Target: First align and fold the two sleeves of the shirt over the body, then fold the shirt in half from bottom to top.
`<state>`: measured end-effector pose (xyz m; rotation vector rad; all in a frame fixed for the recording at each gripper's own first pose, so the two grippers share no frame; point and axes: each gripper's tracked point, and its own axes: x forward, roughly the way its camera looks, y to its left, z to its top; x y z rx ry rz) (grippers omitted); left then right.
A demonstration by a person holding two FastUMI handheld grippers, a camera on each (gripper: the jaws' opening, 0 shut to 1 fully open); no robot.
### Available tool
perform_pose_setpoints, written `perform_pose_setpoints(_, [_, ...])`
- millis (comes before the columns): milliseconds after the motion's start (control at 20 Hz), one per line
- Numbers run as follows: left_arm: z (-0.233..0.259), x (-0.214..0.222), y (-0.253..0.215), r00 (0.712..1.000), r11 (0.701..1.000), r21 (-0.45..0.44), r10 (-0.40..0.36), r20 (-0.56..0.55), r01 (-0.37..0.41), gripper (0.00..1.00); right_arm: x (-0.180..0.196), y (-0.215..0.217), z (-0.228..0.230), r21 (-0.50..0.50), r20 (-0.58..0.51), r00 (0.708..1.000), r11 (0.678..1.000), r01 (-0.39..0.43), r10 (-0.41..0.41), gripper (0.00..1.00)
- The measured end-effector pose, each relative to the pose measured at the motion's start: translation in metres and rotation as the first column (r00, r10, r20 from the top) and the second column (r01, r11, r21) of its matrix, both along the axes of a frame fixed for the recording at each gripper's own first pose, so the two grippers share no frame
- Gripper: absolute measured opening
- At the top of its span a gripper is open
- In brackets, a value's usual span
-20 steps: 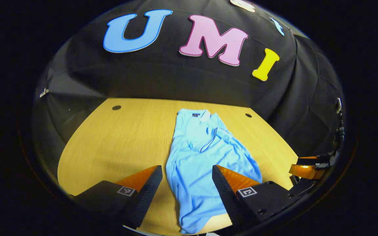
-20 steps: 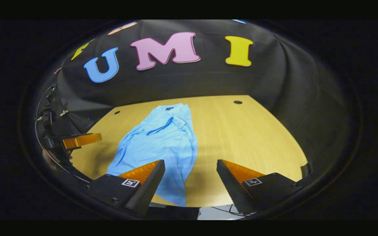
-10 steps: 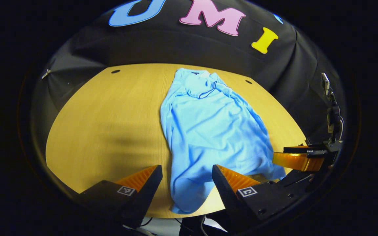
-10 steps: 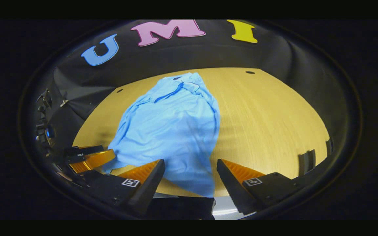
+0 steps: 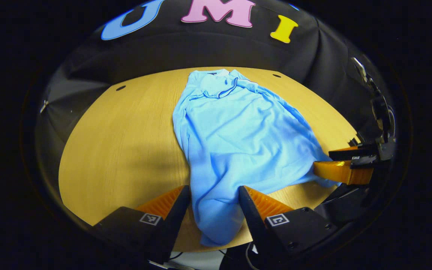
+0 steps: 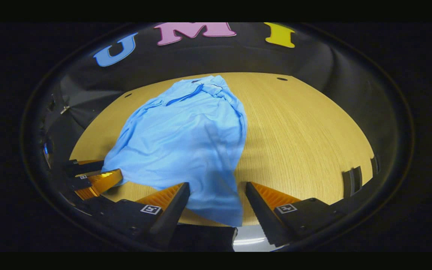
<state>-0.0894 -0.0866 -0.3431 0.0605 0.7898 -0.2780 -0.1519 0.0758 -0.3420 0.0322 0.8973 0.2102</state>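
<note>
Shirt [image 5: 238, 142] hem: near corners hidden behind gripper fingers [image 5: 255, 210].
Sleeves: indistinguishable among the folds.
Finger contact: cannot tell.

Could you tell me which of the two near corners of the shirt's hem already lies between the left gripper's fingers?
The hem corner hanging at the table's near edge sits between the open left gripper; the other corner lies by the right gripper.

Both cams sit low at the tabletop's [image 5: 126, 142] near edge, facing the far wall; shared: the blue shirt [image 5: 238, 138] and tabletop.
</note>
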Motion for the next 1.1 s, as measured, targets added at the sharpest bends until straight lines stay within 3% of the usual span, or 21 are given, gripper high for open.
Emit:
perform_pose_setpoints(150, [0.0,0.001,-0.005,1.0,0.999,-0.014,-0.03,0.002,0.03,0.78,-0.003,0.007,-0.005,-0.047,0.004,0.997,0.996,-0.072,0.072,0.93])
perform_pose_setpoints(250, [-0.001,0.0,-0.008,0.999,0.998,-0.022,-0.053,0.0,0.053,0.7,-0.003,0.009,-0.002,-0.043,-0.006,0.998,0.997,-0.071,0.07,0.83])
perform_pose_setpoints(300, [0.0,0.001,-0.009,0.998,0.998,-0.034,-0.06,-0.001,0.06,0.6,0.0,0.009,-0.003,-0.038,-0.004,0.997,0.996,-0.076,0.076,0.8])
perform_pose_setpoints(350, [0.0,0.002,-0.012,0.998,0.997,-0.051,-0.064,-0.003,0.064,0.51,0.0,0.01,-0.001,-0.031,-0.004,0.997,0.996,-0.082,0.082,0.66])
perform_pose_setpoints(500, [0.002,0.003,-0.019,0.998,0.992,-0.11,-0.062,-0.024,0.059,0.28,0.002,0.012,-0.002,-0.031,-0.014,0.994,0.994,-0.105,0.105,0.44])
perform_pose_setpoints(550, [0.003,0.001,-0.021,0.998,0.991,-0.125,-0.06,-0.033,0.056,0.3,0.002,0.013,-0.001,-0.033,-0.021,0.993,0.992,-0.119,0.119,0.44])
perform_pose_setpoints(600, [0.002,0.002,-0.022,0.997,0.988,-0.144,-0.067,-0.042,0.06,0.21,0.005,0.015,0.001,-0.023,-0.016,0.991,0.991,-0.134,0.133,0.43])
perform_pose_setpoints(700, [0.003,0.001,-0.024,0.996,0.983,-0.172,-0.068,-0.051,0.058,0.17,0.009,0.016,-0.001,-0.003,-0.003,0.995,0.995,-0.098,0.098,0.13])
perform_pose_setpoints(750, [0.004,0.002,-0.023,0.997,0.984,-0.171,-0.065,-0.052,0.055,0.16,0.009,0.016,-0.001,-0.002,-0.005,0.995,0.995,-0.101,0.101,0.08])
perform_pose_setpoints(800, [0.004,0.003,-0.024,0.997,0.985,-0.164,-0.063,-0.048,0.054,0.13,0.008,0.016,0.0,-0.005,-0.004,0.993,0.993,-0.117,0.117,0.08])
perform_pose_setpoints(850, [0.004,0.003,-0.024,0.997,0.987,-0.151,-0.061,-0.044,0.054,0.11,0.008,0.017,-0.001,-0.01,-0.006,0.99,0.99,-0.138,0.138,0.02])
perform_pose_setpoints(950, [0.004,0.003,-0.025,0.997,0.992,-0.115,-0.063,-0.034,0.059,0.07,0.009,0.018,0.0,-0.011,-0.011,0.984,0.984,-0.176,0.175,0.13])
perform_pose_setpoints(1000, [0.003,0.003,-0.026,0.997,0.993,-0.108,-0.062,-0.042,0.057,0.07,0.01,0.018,0.0,-0.008,-0.018,0.982,0.982,-0.19,0.19,0.07])
perform_pose_setpoints(1100, [0.007,0.003,-0.03,0.996,0.99,-0.139,-0.035,-0.079,0.023,0.06,0.015,0.014,0.001,-0.016,-0.028,0.978,0.978,-0.208,0.207,0.07])
